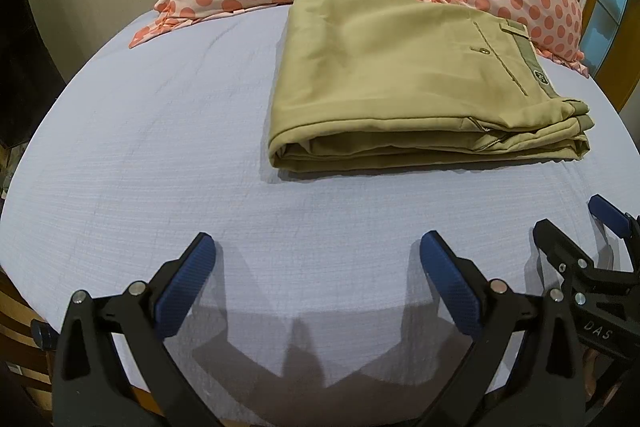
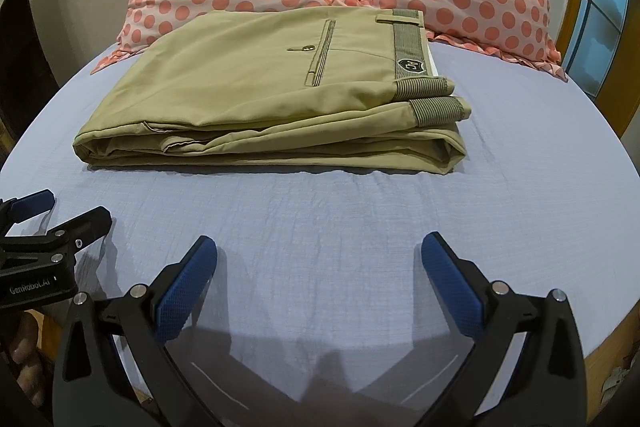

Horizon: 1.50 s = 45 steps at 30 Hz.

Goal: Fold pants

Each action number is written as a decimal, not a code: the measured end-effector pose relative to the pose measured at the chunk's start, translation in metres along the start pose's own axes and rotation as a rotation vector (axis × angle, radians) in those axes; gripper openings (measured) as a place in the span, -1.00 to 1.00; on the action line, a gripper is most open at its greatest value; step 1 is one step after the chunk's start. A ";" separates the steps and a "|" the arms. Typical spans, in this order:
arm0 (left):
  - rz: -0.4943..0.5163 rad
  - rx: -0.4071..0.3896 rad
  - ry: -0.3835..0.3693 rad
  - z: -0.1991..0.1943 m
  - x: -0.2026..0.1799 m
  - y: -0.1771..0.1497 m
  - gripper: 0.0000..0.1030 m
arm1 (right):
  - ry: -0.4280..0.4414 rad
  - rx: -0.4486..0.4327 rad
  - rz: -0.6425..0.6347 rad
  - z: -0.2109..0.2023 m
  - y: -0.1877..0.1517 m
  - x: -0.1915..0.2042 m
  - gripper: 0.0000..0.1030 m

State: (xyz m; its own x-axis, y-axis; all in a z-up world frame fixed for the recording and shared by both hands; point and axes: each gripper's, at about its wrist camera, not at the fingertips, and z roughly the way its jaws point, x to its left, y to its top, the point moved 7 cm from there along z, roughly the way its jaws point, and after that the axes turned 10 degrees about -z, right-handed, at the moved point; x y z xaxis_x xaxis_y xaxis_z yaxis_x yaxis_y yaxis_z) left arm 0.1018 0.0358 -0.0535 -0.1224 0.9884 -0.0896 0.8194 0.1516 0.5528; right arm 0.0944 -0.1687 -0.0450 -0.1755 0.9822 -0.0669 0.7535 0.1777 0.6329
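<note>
Pants (image 2: 260,87) folded, long axis left-right, waistband (image 2: 408,47) at right end.

The khaki pants (image 1: 400,75) (image 2: 260,87) lie folded into a flat, layered rectangle, back pocket with its button facing up. The striped waistband with a crest badge sits at 3 o'clock, and the stacked folded edges at 6 o'clock.
</note>
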 end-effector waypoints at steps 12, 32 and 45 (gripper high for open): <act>0.001 -0.005 -0.001 0.000 0.000 0.000 0.97 | 0.002 -0.001 -0.002 0.000 0.000 -0.001 0.97; 0.000 -0.003 0.000 0.000 0.000 -0.001 0.97 | 0.004 0.000 -0.004 0.000 0.000 -0.001 0.97; 0.002 0.001 -0.001 0.001 0.000 0.000 0.97 | 0.003 -0.001 -0.003 0.001 0.001 -0.001 0.97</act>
State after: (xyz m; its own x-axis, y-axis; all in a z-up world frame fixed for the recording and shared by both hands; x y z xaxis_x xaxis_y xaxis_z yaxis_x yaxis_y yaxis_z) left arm 0.1024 0.0359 -0.0544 -0.1198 0.9888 -0.0891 0.8203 0.1492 0.5521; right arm 0.0955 -0.1696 -0.0449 -0.1799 0.9814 -0.0667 0.7522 0.1810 0.6336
